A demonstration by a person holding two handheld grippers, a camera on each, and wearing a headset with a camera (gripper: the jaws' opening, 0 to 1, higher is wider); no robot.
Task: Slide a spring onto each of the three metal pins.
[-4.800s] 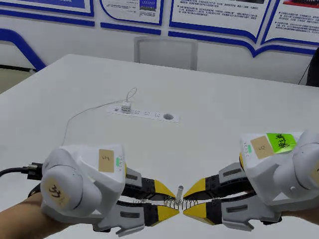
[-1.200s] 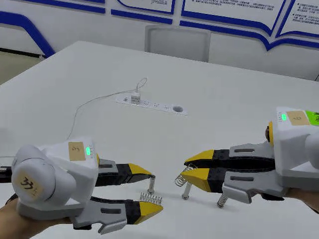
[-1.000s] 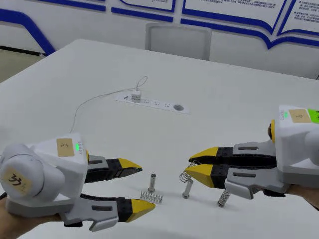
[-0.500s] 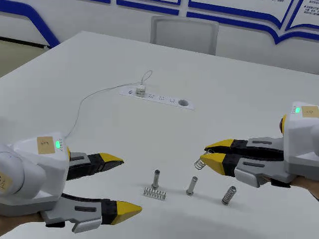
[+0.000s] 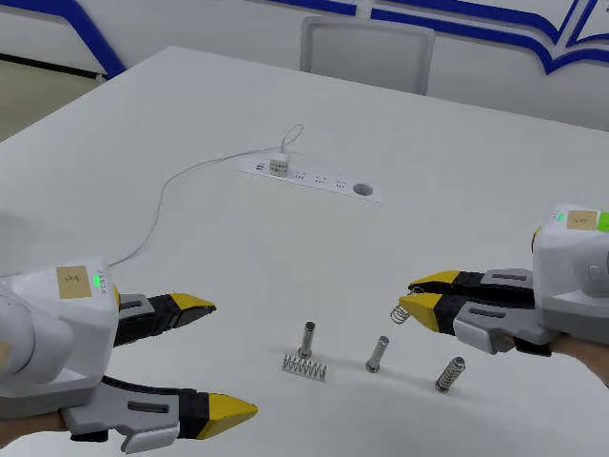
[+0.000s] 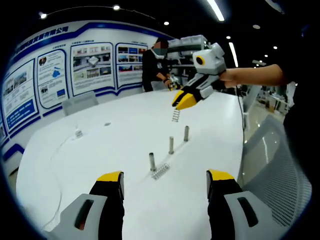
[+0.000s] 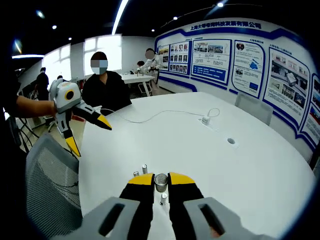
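Observation:
Three small metal pins stand on the white table. The right pin wears a spring; the middle pin and the left pin are bare. A loose spring lies flat in front of the left pin. My right gripper hovers up and right of the pins, shut on another spring that hangs from its tips; that spring sits between its jaws. My left gripper is wide open at the lower left, well back from the pins.
A white power strip with a plug and a thin cable lies further back on the table. A grey chair stands at the far edge. A seated person and a mesh chair are beyond the table's side.
My left gripper has pulled back to the left and opened wider, leaving the loose spring by the left pin. My right gripper has drawn right and up, carrying its spring.

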